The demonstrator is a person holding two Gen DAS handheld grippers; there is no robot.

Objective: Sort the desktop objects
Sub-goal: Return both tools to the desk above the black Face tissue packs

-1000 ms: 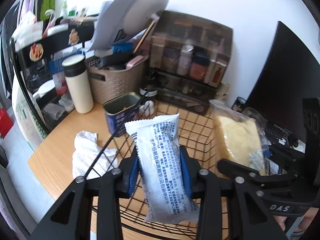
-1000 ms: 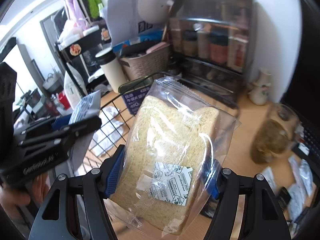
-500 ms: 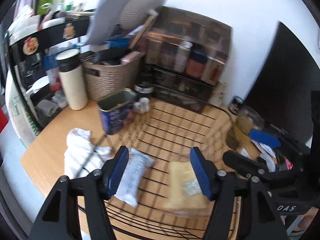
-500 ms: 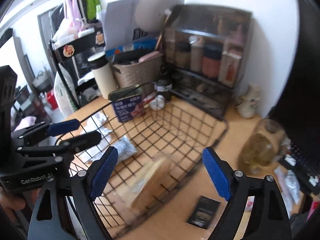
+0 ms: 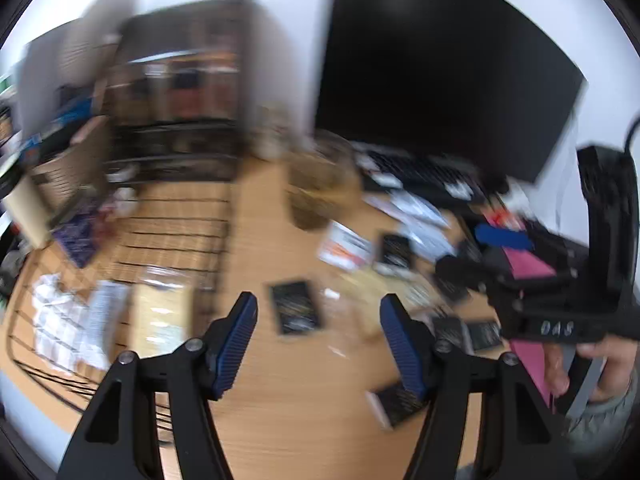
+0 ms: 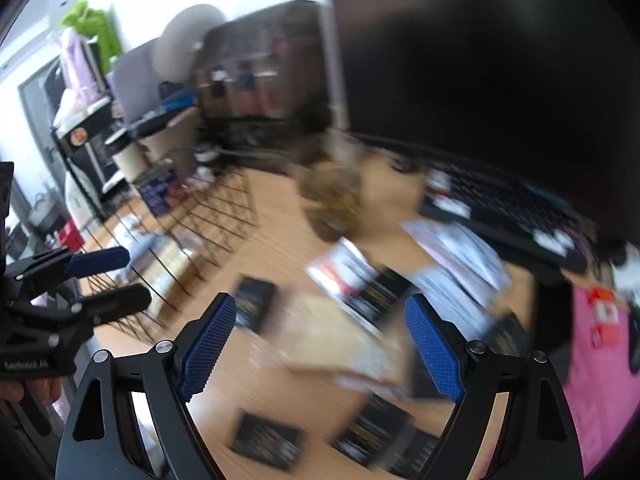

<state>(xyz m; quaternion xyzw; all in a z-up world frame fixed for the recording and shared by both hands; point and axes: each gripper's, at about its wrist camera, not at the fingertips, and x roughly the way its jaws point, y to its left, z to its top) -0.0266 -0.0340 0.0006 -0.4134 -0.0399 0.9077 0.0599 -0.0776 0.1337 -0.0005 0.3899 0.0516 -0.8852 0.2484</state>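
Both views are pretty motion-blurred, so take the small stuff with a grain of salt. Biggest thing is the black monitor (image 5: 436,64) standing along the back edge of the wooden worktop (image 5: 296,396), with a dark keyboard (image 6: 504,208) right in front of it. Toward the worktop's left side sits the black wire basket (image 5: 176,216), and inside it near its front the bag of sliced bread (image 5: 162,312) lies flat, just beside the white snack pack (image 5: 102,312). At the back left there's a dark glass-fronted cabinet (image 5: 188,76); whatever's on its shelves is too smeared to read. A clear jar (image 5: 320,184) with something brownish in it stands near the middle of the worktop, between the basket and the keyboard. A pink mat (image 6: 600,364) covers the right end. Scattered on the bare wood in front are small black sachets (image 5: 295,312) with gold print I can't make out, plus a white and orange packet (image 5: 344,246). The left tongs (image 5: 318,344) are spread wide with nothing between them, same for the right tongs (image 6: 320,344). Only readable writing: "DAS" on the right tool's body in the left view.
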